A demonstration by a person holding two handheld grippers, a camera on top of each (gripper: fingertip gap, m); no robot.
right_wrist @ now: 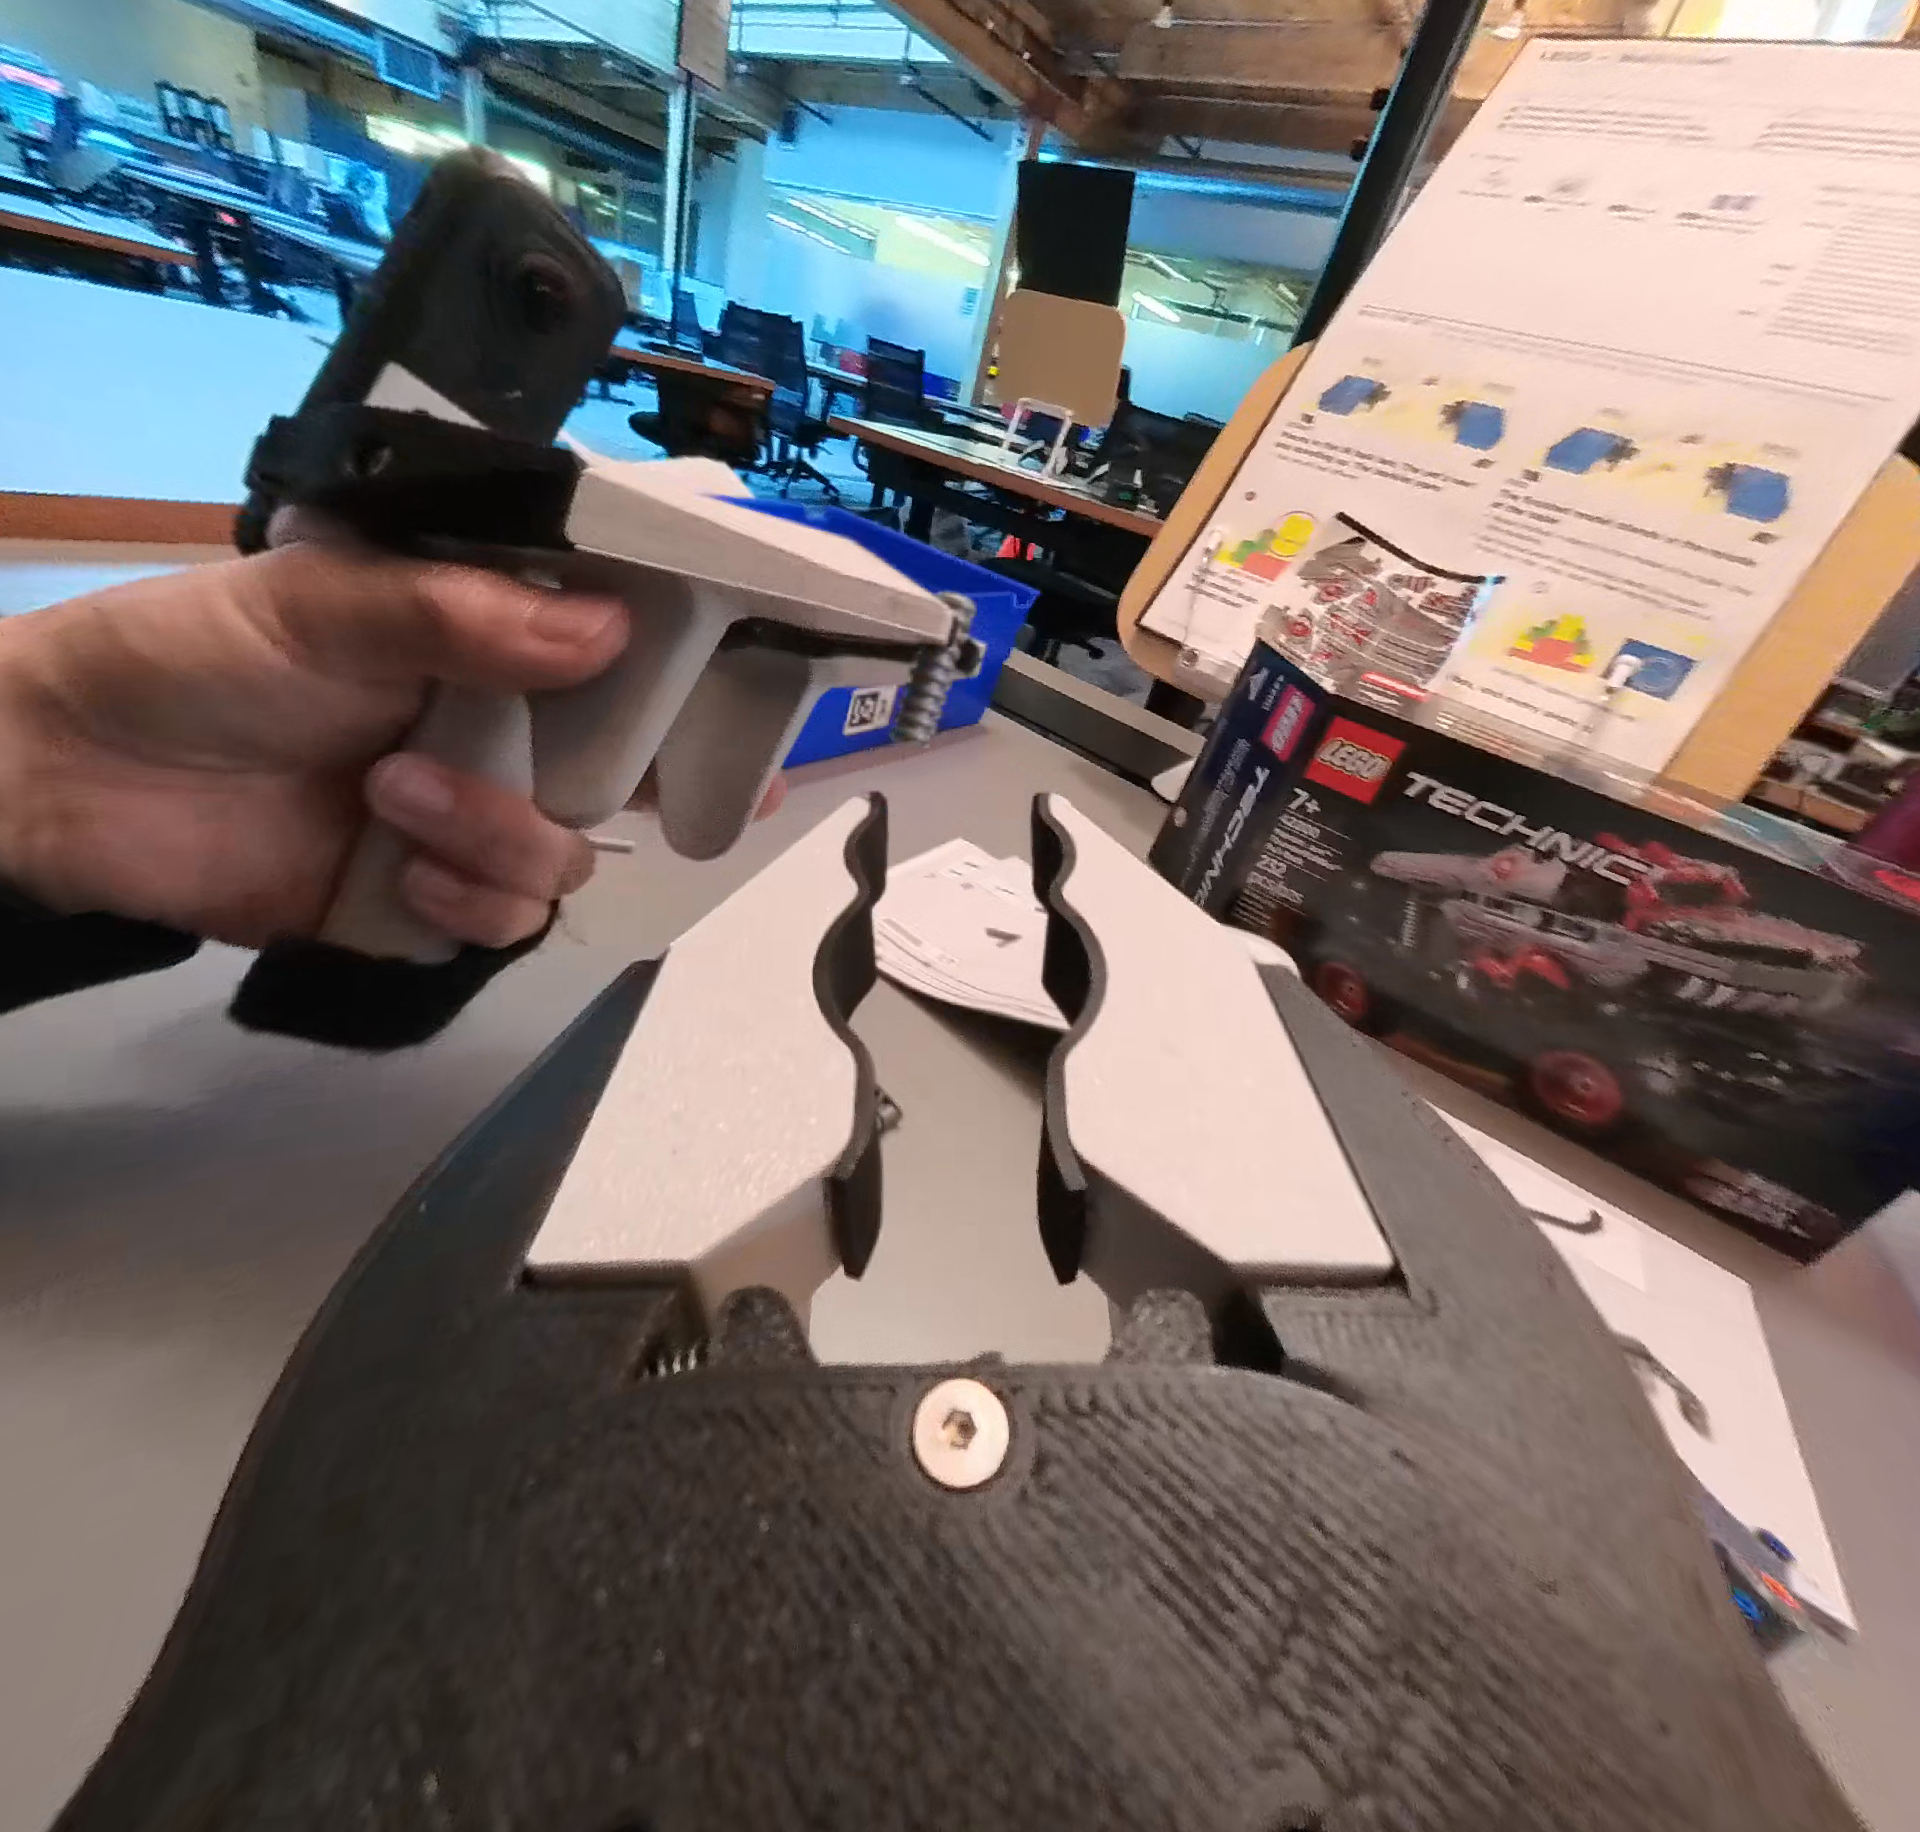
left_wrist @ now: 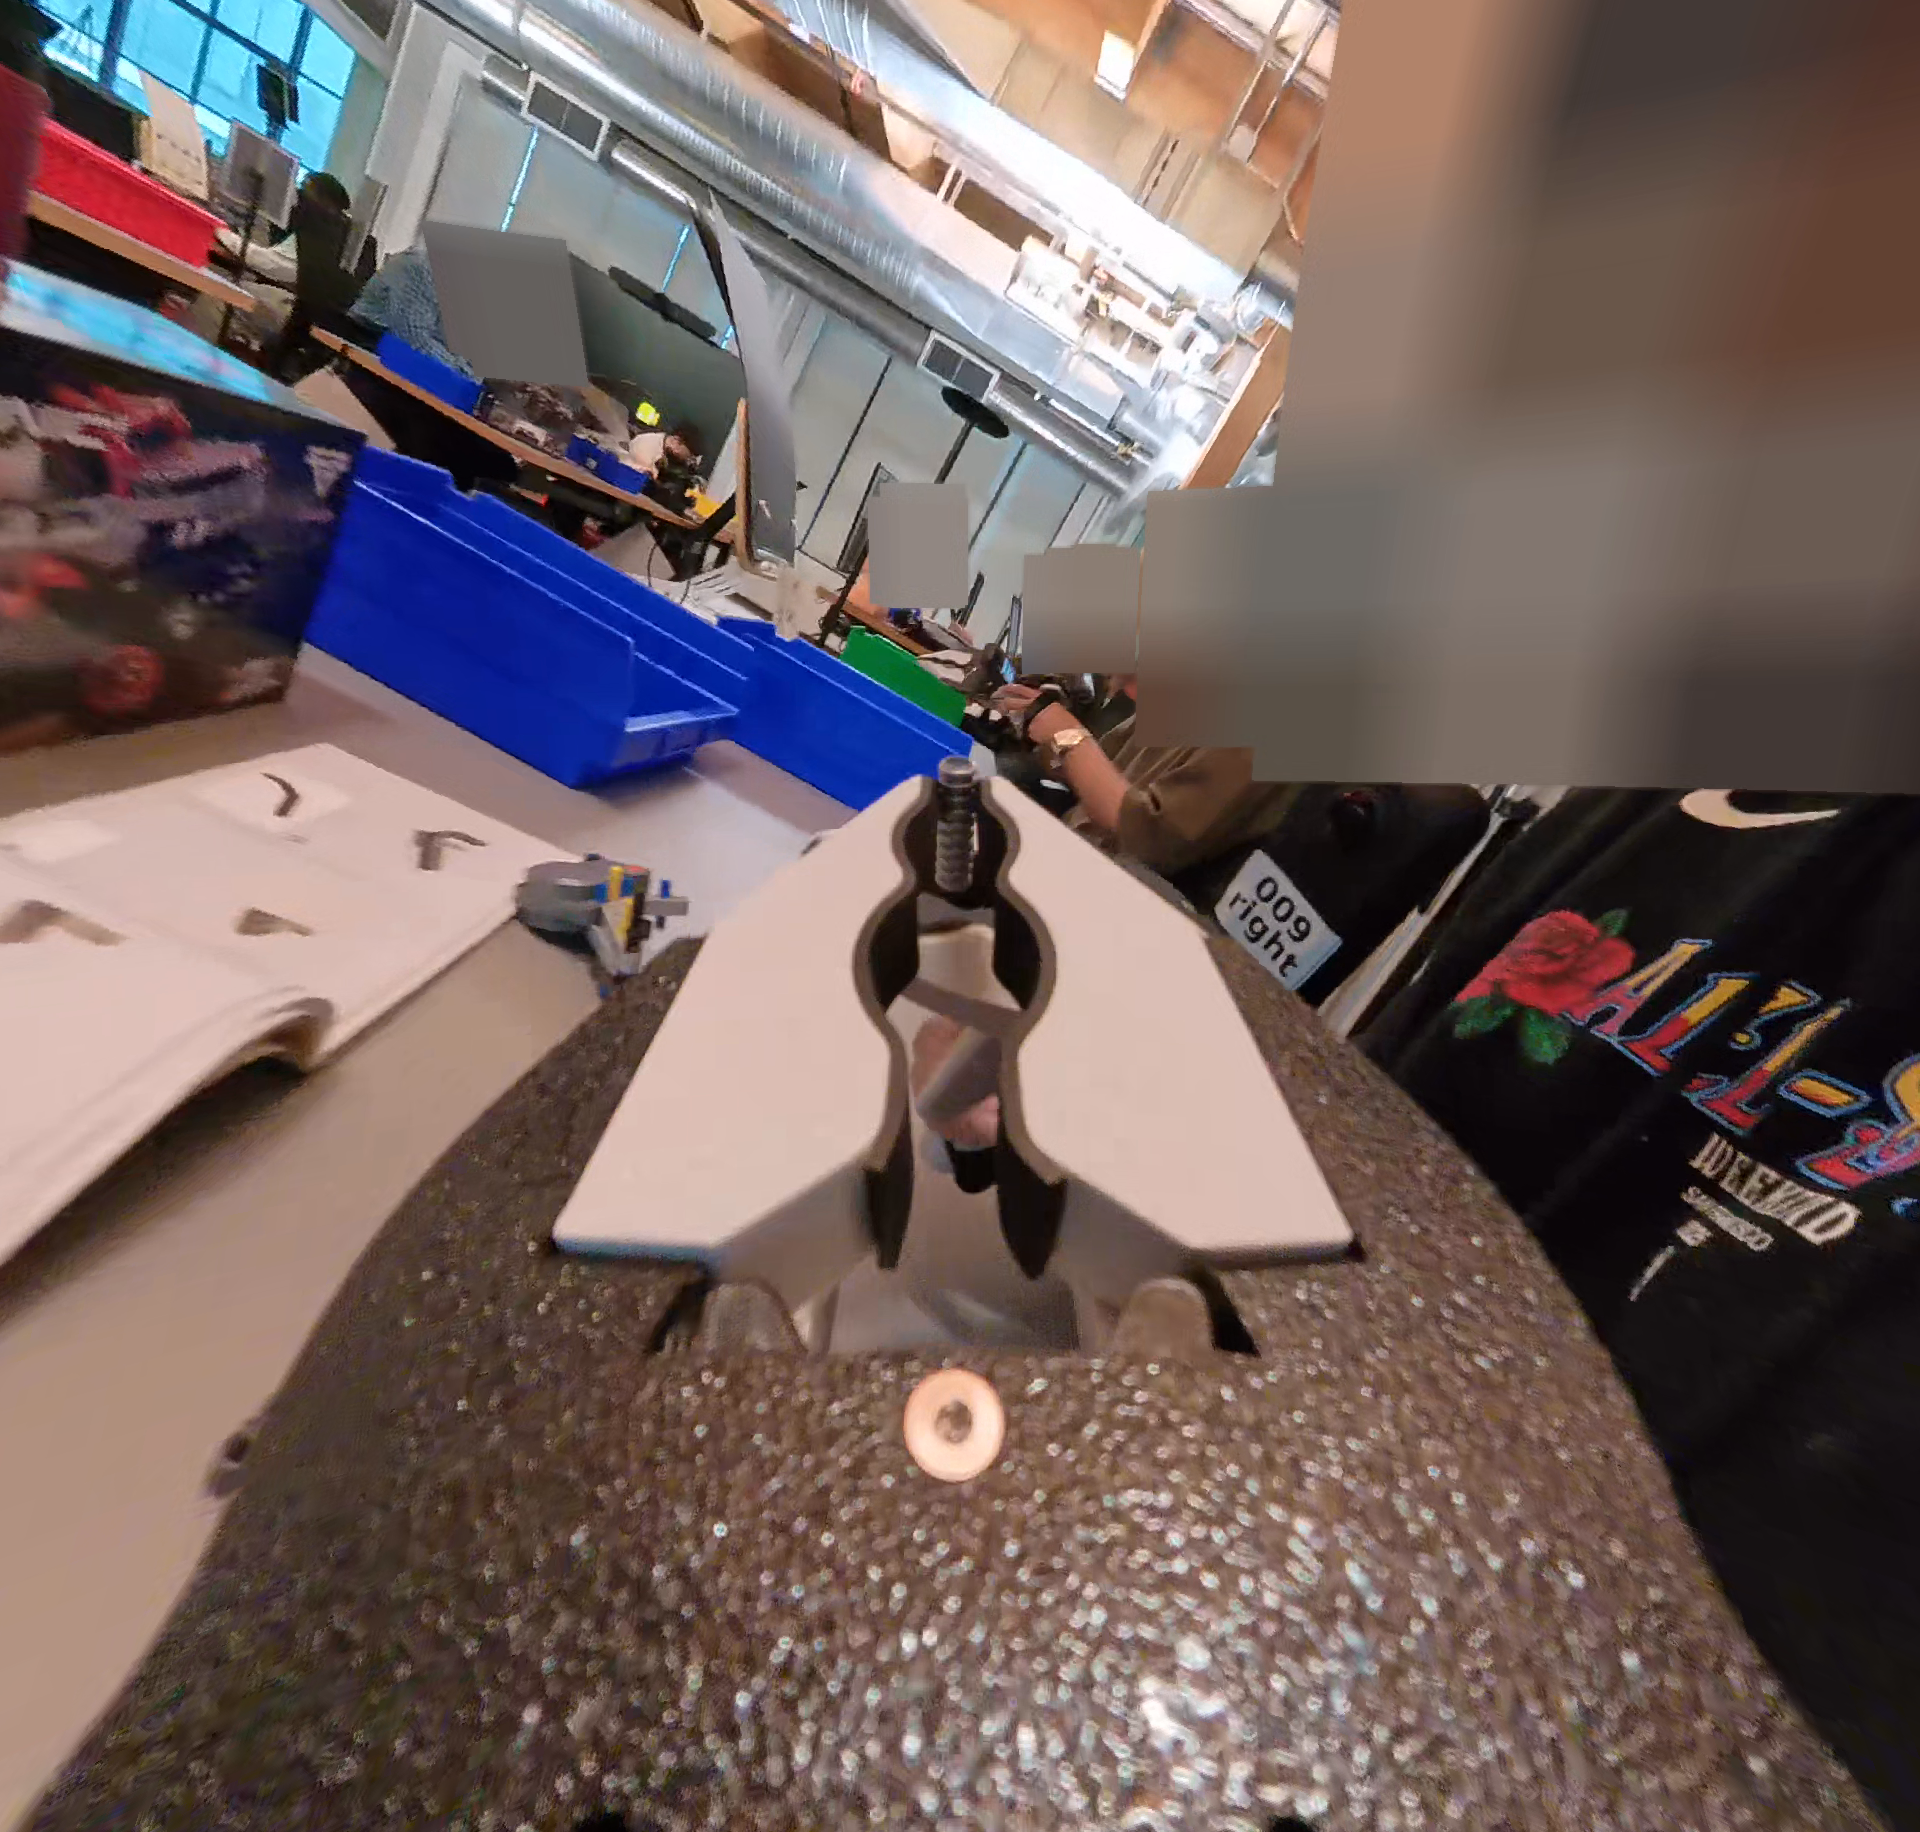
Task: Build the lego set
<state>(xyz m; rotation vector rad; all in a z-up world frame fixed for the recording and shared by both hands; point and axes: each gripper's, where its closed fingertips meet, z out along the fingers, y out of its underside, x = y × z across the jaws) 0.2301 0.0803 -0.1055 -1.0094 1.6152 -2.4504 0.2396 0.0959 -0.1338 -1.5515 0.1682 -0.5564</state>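
Clearly the left gripper (left_wrist: pixel 954 826) is closed on a small dark ribbed spring piece (left_wrist: pixel 954 842). Its two grey fingers (left_wrist: pixel 790 1003) meet at the tips, and the piece stands between them with its long axis along the fingers, one end just past the tips. In the right wrist view the same left gripper (right_wrist: pixel 951 644) is raised above the table, held by a hand (right_wrist: pixel 312 743), and the spring piece (right_wrist: pixel 930 686) hangs down and slightly tilted from the tips.

To the left on the grey table (left_wrist: pixel 208 1367) lies an open instruction booklet (left_wrist: pixel 208 930). Just beside its right edge lies a small half-built lego assembly (left_wrist: pixel 603 904) of grey, blue and yellow parts, apart from the fingers. Behind them stand the lego box (left_wrist: pixel 145 535) and some blue bins (left_wrist: pixel 540 629).

The right gripper (right_wrist: pixel 958 811) is open, with a clear gap between its fingers (right_wrist: pixel 1174 1034), and it holds nothing. Through the gap I see the booklet (right_wrist: pixel 966 930) on the table. To the right the lego box (right_wrist: pixel 1558 951) lies on its long side, and a sheet of stickers (right_wrist: pixel 1371 608) rests on its top. Behind it a board with printed pages (right_wrist: pixel 1621 348) leans back.
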